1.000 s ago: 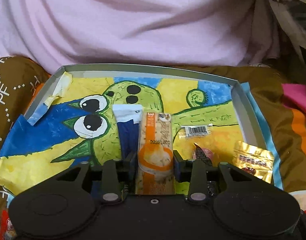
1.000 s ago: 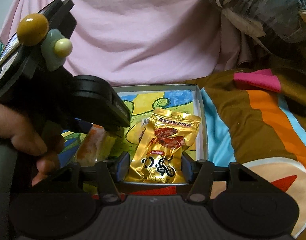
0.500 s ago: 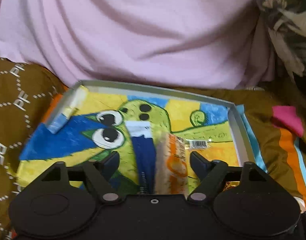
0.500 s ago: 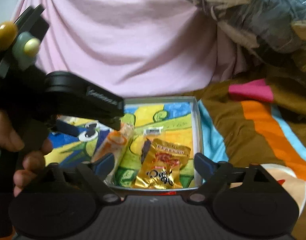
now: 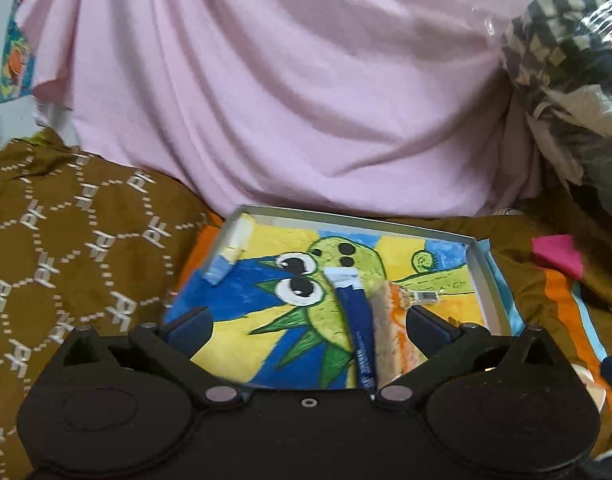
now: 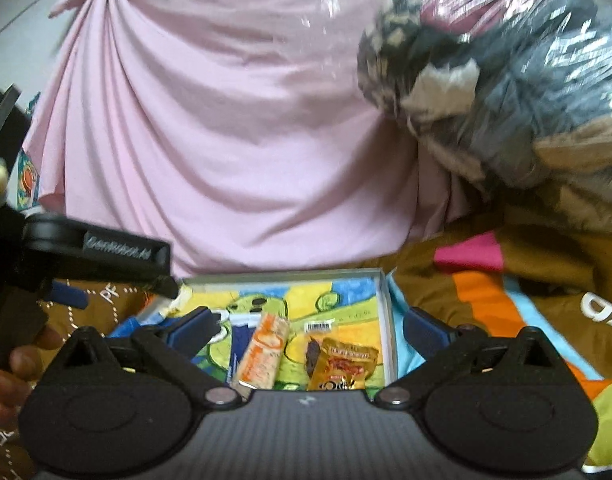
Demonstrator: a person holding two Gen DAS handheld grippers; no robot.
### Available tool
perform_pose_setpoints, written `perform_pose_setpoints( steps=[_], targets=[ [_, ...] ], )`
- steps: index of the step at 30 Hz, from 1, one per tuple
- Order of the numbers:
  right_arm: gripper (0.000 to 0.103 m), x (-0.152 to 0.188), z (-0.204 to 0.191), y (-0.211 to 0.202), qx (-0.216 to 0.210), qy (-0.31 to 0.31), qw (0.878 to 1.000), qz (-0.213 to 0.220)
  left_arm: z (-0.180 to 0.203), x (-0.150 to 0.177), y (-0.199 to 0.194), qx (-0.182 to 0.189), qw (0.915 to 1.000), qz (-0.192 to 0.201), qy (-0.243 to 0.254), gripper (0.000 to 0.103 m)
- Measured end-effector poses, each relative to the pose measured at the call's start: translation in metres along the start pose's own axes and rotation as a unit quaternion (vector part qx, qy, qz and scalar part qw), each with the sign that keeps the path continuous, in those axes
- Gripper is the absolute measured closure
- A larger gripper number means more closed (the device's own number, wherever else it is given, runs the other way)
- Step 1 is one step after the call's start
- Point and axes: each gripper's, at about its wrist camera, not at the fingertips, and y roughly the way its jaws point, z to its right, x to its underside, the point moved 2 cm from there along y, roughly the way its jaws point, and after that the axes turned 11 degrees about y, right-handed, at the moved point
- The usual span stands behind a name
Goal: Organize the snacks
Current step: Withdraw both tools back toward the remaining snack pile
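Note:
A shallow grey box lined with a cartoon drawing lies on the bedding. Inside it, a blue packet and an orange-and-white snack bar lie side by side. My left gripper hovers in front of them. Its jaws are opening wide, and the pads touch nothing. In the right wrist view the same bar lies left of a gold packet and a small dark snack. My right gripper is above the box's near edge, its jaws opening and apart from the packets.
A pink cloth hangs behind the box. Brown patterned bedding lies to the left, striped bedding to the right. A clear bag of clothes bulges at the upper right. A hand holds the left gripper's handle.
Both grippers opened, let go of the snack bar and the gold packet, and drew back and up from the box. Both snacks now lie in it.

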Motion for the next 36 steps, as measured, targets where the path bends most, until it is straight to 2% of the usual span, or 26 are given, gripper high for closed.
perform_pose_setpoints(
  steps=[8,17,28,33,36],
  targets=[
    [0.000,0.000,-0.013,-0.043,0.006,0.002,1.000,0.016,-0.024,0.027,-0.052,-0.022,0.9996,0.005,0.019,0.001],
    [0.000,0.019,-0.041,-0.085,-0.015,-0.016,1.000,-0.008,-0.057,0.068,-0.092,-0.032,0.9990,-0.019,0.023,0.001],
    [0.000,0.065,-0.080,-0.121,-0.054,-0.041,0.993,-0.095,-0.089,0.126,-0.116,-0.038,0.9962,-0.072,0.030,0.001],
    [0.000,0.086,-0.092,-0.125,-0.061,-0.066,0.987,-0.136,-0.091,0.151,-0.112,-0.044,0.9904,-0.120,0.053,0.001],
    [0.000,0.098,-0.095,-0.124,-0.058,-0.070,0.983,-0.159,-0.096,0.161,-0.110,-0.043,0.9889,-0.132,0.053,0.001]
  ],
)
